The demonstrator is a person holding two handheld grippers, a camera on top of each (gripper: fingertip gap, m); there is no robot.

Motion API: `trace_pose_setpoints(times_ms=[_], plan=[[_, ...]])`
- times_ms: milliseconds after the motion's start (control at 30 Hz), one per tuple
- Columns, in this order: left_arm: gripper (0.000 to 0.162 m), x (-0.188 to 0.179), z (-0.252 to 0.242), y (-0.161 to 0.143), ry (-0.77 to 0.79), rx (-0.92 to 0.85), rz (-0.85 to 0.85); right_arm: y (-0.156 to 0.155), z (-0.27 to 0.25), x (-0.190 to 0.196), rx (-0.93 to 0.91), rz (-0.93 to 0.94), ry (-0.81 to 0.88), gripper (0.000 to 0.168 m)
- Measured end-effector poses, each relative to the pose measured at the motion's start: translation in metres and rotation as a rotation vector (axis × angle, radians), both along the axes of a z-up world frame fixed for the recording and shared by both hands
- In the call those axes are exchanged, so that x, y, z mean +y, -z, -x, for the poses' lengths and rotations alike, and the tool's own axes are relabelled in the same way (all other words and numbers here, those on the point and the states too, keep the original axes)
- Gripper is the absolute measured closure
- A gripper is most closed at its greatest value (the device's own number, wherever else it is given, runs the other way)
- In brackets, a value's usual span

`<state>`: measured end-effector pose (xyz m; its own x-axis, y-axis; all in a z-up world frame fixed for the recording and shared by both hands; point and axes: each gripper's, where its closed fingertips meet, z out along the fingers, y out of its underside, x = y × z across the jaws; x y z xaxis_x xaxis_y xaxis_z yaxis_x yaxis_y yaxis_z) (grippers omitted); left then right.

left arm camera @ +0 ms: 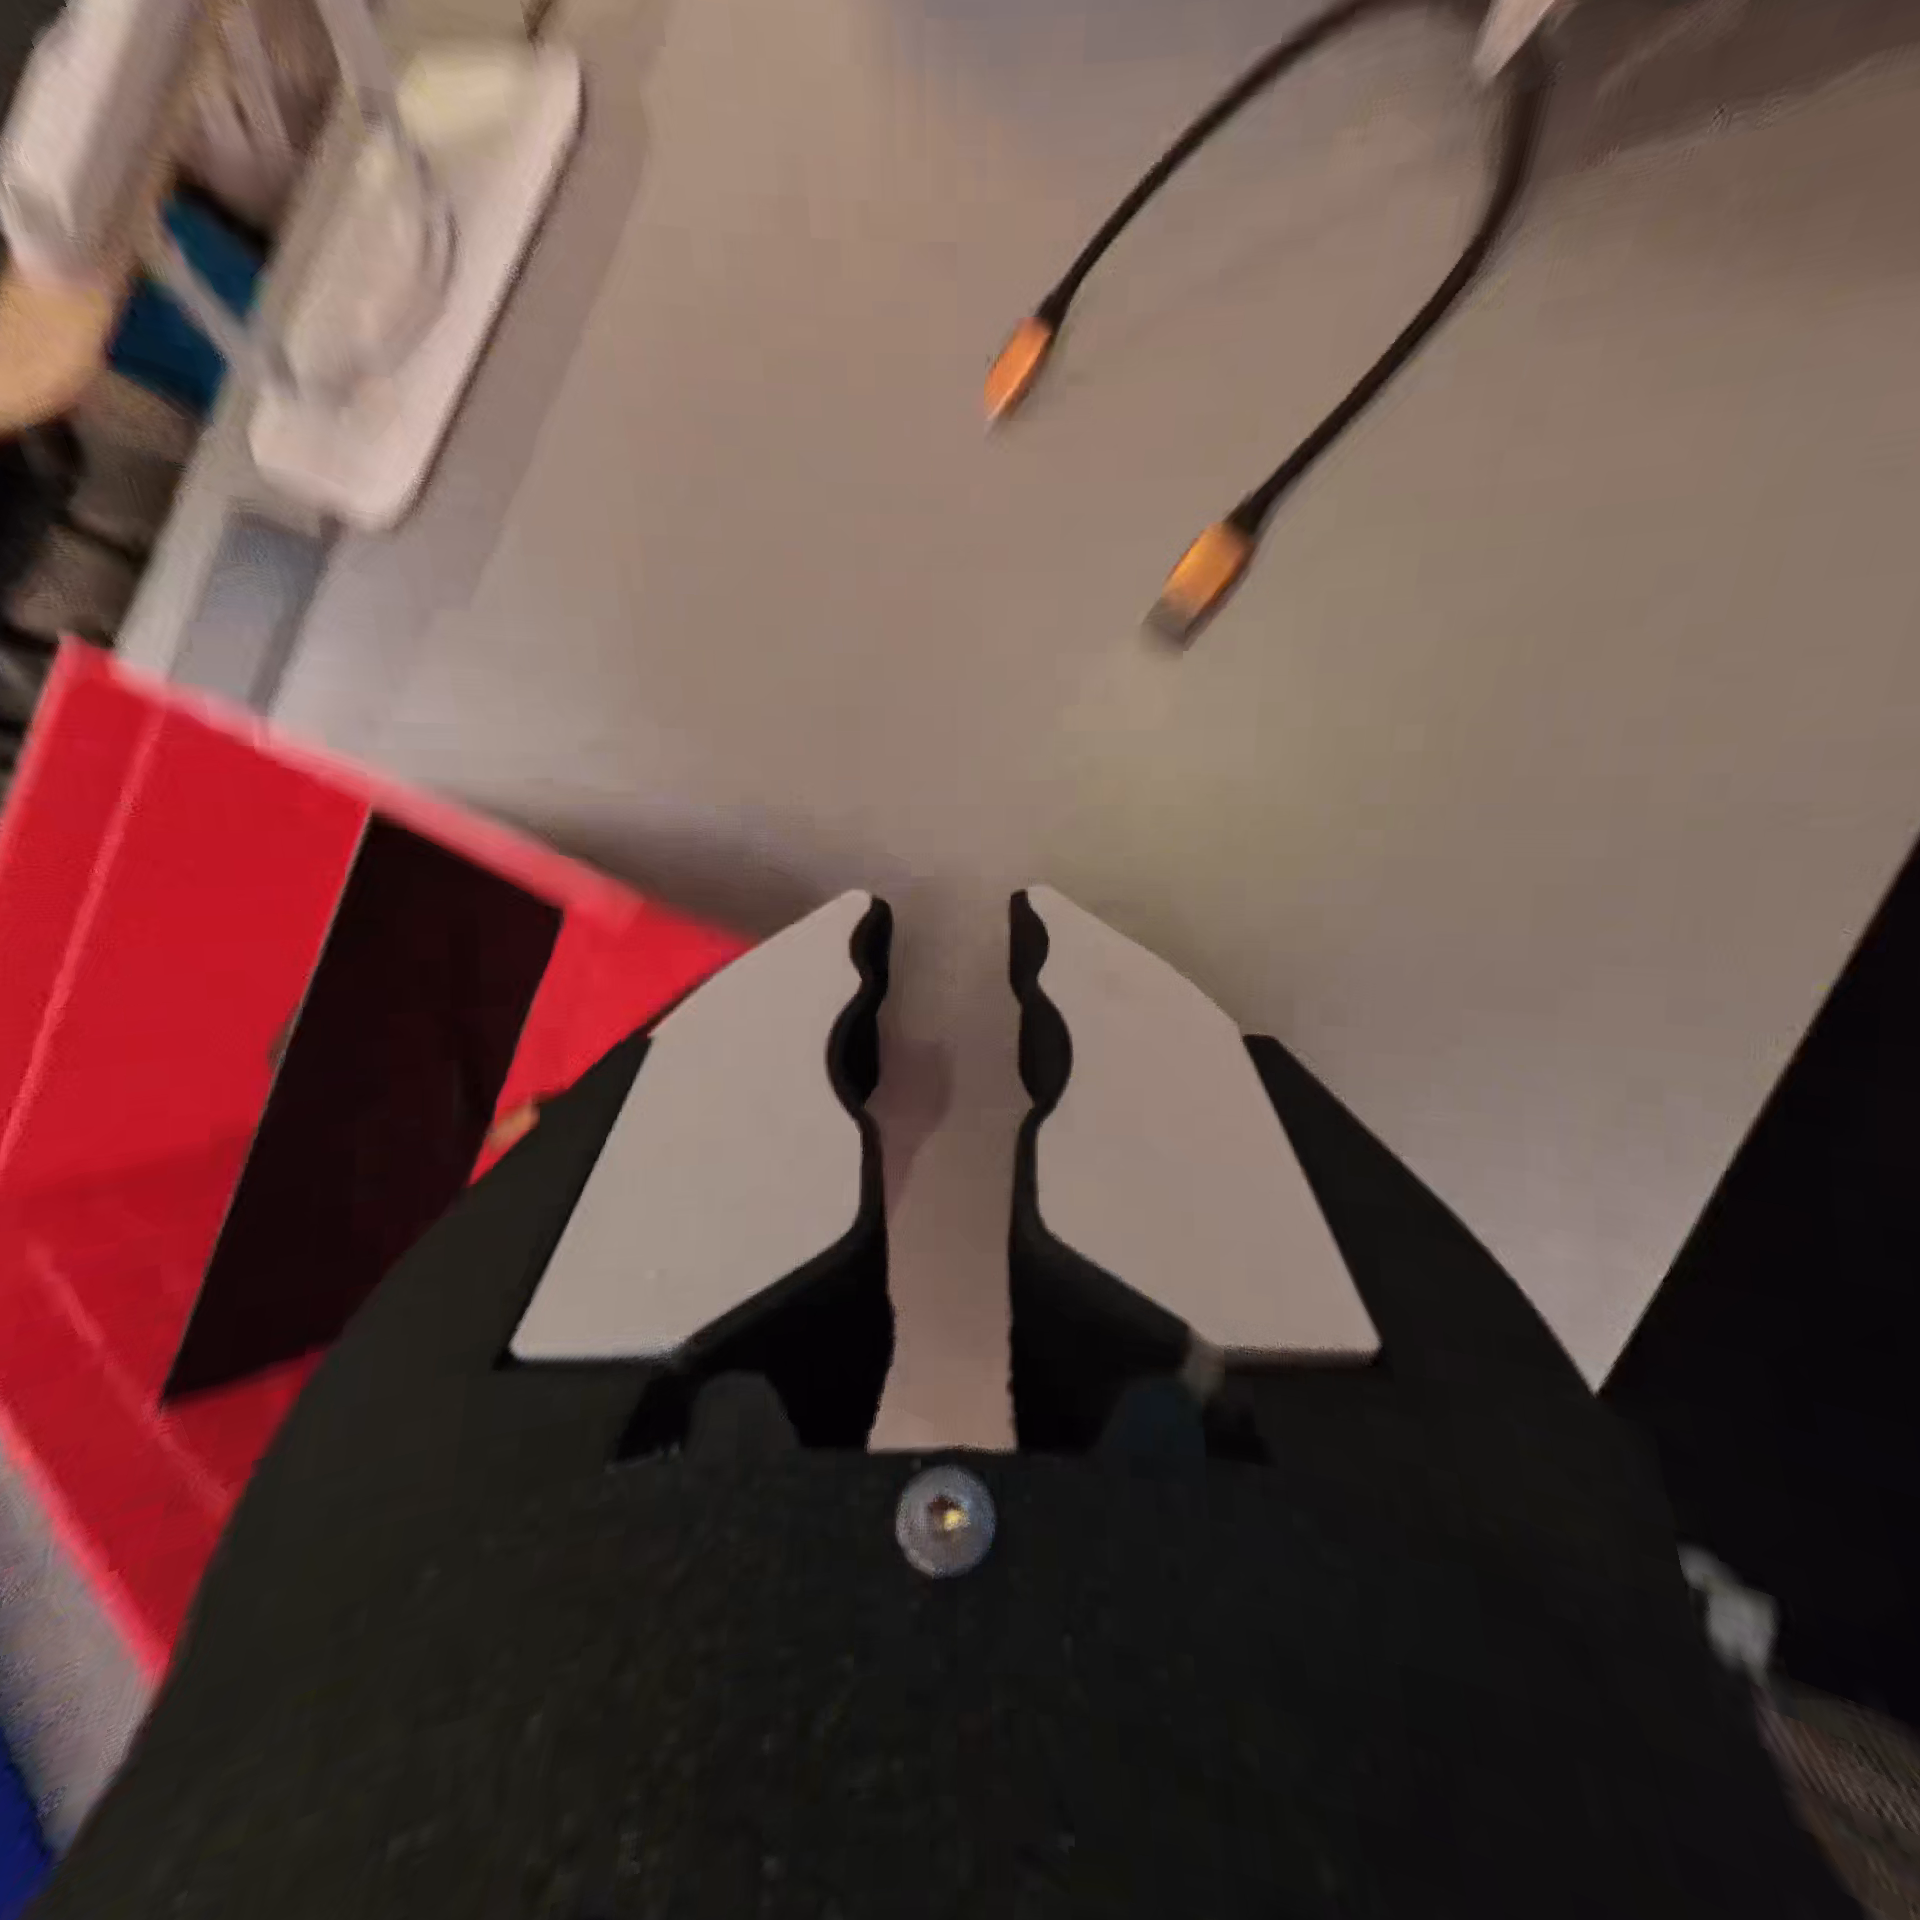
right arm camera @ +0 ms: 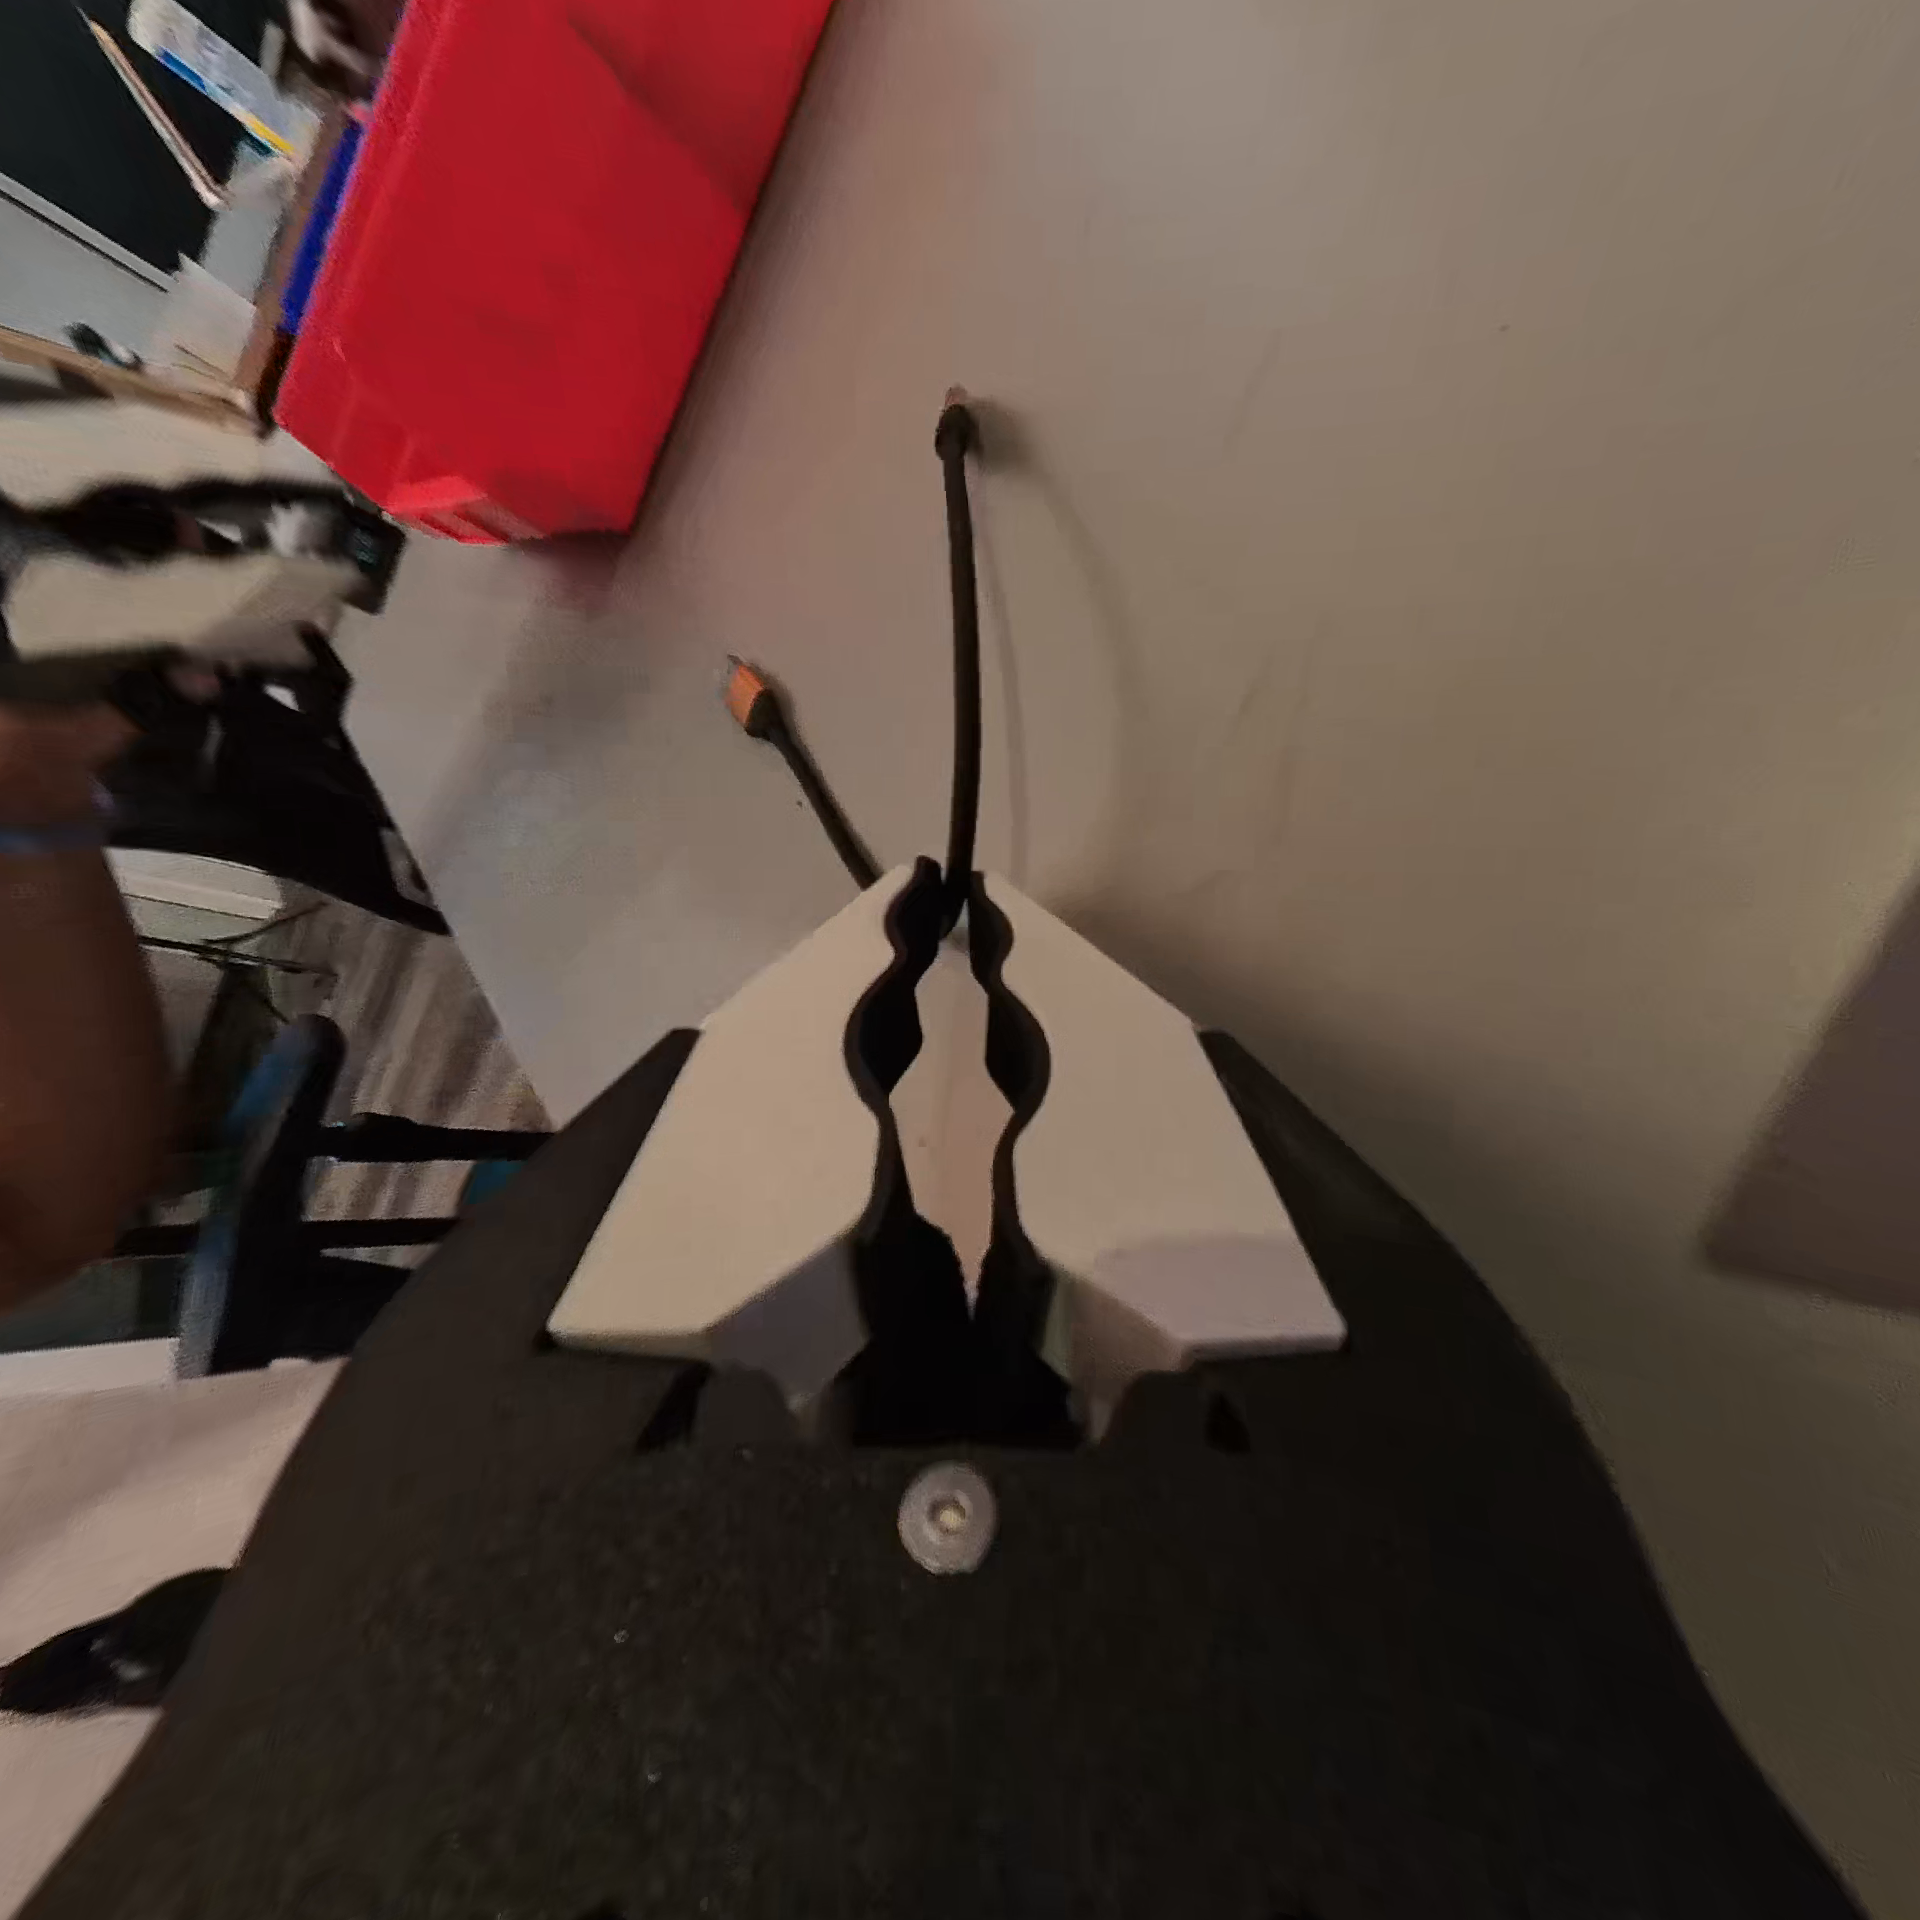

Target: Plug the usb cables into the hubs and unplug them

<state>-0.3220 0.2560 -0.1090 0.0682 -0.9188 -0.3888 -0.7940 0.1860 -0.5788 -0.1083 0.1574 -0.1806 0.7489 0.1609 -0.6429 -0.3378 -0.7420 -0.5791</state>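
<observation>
Cable [right arm camera: 964, 665], black with orange plugs, is pinched at its bend in the closed tips of the right claw [right arm camera: 948, 902], both ends trailing over the grey worktop [right arm camera: 1455, 520], well ahead of the open, empty left claw [left arm camera: 948, 914] beside a red box [left arm camera: 156, 935].

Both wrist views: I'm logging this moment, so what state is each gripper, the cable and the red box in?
left gripper: open, empty, above the table.
right gripper: shut on the black cable at its bend.
black cable: pinched mid-length, both orange-tipped plugs free.
red box: on the table, dark opening showing.
</observation>
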Motion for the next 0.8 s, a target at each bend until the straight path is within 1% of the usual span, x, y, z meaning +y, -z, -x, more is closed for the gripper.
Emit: trace_pose_setpoints(times_ms=[67,100,133,167,200,233,267,333,433,500,567,633,700,800], plan=[[0.148,0.028,0.033,-0.002,-0.026,0.072,0.101,0.004,0.001,-0.007,-0.043,0.018,-0.018,0.164],[0.144,0.039,0.045,-0.003,-0.024,0.104,0.157,0.005,0.001,-0.011,-0.061,0.012,-0.016,0.163],[0.143,0.055,0.053,-0.007,-0.031,0.125,0.177,0.006,0.000,-0.016,-0.084,0.009,-0.011,0.160],[0.143,0.072,0.056,-0.012,-0.036,0.130,0.165,0.007,0.000,-0.022,-0.108,0.006,-0.015,0.152],[0.139,0.087,0.056,-0.016,-0.019,0.135,0.148,0.006,-0.001,-0.027,-0.133,-0.010,-0.024,0.148],[0.138,0.099,0.055,-0.016,0.008,0.158,0.130,0.005,-0.005,-0.030,-0.172,-0.034,-0.021,0.140],[0.138,0.110,0.053,-0.012,0.034,0.206,0.107,0.003,-0.010,-0.032,-0.221,-0.056,-0.010,0.136],[0.138,0.130,0.051,0.007,0.082,0.351,0.042,-0.001,-0.023,-0.032,-0.303,-0.100,0.021,0.129],[0.137,0.145,0.044,0.043,0.141,0.514,0.038,-0.016,-0.030,-0.029,-0.321,-0.182,0.035,0.128],[0.136,0.149,0.038,0.059,0.158,0.566,0.064,-0.025,-0.028,-0.027,-0.298,-0.232,0.033,0.128],[0.135,0.153,0.033,0.069,0.185,0.589,0.044,-0.031,-0.021,-0.028,-0.246,-0.274,0.022,0.130],[0.137,0.157,0.033,0.078,0.210,0.618,-0.015,-0.035,-0.014,-0.030,-0.185,-0.299,0.013,0.132],[0.154,0.161,0.031,0.082,0.233,0.610,-0.094,-0.037,-0.006,-0.032,-0.145,-0.313,-0.009,0.133],[0.158,0.164,0.029,0.082,0.217,0.581,-0.184,-0.040,0.005,-0.033,-0.143,-0.340,-0.065,0.133]])
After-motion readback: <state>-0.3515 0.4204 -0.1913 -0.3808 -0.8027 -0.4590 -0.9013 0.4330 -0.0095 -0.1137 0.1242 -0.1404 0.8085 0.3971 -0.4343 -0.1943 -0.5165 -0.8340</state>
